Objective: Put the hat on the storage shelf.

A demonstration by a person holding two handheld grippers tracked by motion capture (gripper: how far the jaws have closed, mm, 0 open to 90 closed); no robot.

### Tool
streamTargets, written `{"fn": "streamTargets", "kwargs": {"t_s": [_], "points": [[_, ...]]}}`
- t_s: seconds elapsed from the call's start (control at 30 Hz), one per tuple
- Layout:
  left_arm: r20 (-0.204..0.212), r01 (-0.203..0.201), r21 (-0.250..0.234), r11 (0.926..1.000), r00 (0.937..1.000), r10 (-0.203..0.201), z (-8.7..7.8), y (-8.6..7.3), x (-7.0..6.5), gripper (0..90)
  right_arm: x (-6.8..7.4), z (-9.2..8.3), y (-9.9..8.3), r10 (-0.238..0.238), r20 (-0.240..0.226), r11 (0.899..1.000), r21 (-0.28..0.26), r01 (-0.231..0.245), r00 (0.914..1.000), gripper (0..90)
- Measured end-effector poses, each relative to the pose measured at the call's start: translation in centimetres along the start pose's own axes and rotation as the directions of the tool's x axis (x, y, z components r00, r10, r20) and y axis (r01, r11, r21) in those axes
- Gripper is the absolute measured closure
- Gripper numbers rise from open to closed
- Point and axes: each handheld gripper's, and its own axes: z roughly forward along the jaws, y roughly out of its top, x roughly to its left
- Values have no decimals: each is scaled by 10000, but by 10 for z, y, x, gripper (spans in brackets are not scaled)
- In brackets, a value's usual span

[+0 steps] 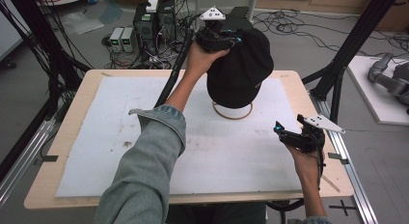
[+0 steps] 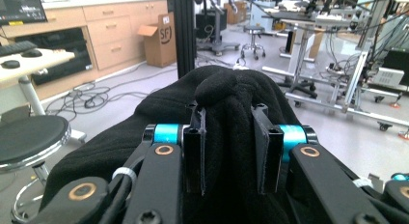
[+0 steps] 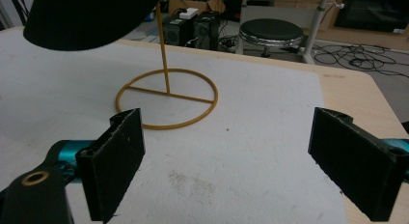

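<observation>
Pinching my black cap [image 1: 239,69] over its wire stand [image 3: 166,96].
Left gripper [image 2: 226,137] clenches soft, light crown fabric; right gripper [image 3: 226,161] hangs released.

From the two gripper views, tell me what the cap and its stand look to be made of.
Cap: soft black cloth, matte; it bunches into folds between the left gripper's jaws. Stand: thin wire or rod, probably metal, with a yellow-gold coat.

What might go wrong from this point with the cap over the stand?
The left gripper pinches only a fold of the black cap, so the fabric may slip out. The thin gold stand looks light; a sideways tug could tip it. The right gripper is open, off to the side, not steadying the ring base.
</observation>
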Motion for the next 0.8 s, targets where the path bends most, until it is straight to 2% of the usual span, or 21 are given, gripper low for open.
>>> {"fn": "streamTargets", "kwargs": {"t_s": [0.13,0.27,0.47,0.73,0.8], "points": [[-126,-30,328,9995,9999,34,9,-6,0,698,-1,0,-1,60,-11,10000,27,-60,10000,125],[-158,194,480,9987,9997,-186,15,-12,3,681,-2,0,-1,37,-4,10000,23,-37,10000,125],[-147,251,520,9983,9996,-243,16,-16,5,618,-2,1,-2,100,16,9999,65,-100,9999,125],[-135,607,501,9969,9981,-601,18,-23,8,522,-2,1,-2,66,8,9999,109,-66,10000,137],[-95,515,553,9971,9987,-510,18,-24,9,496,-3,1,-3,118,-8,9999,100,-118,9999,137]]}}
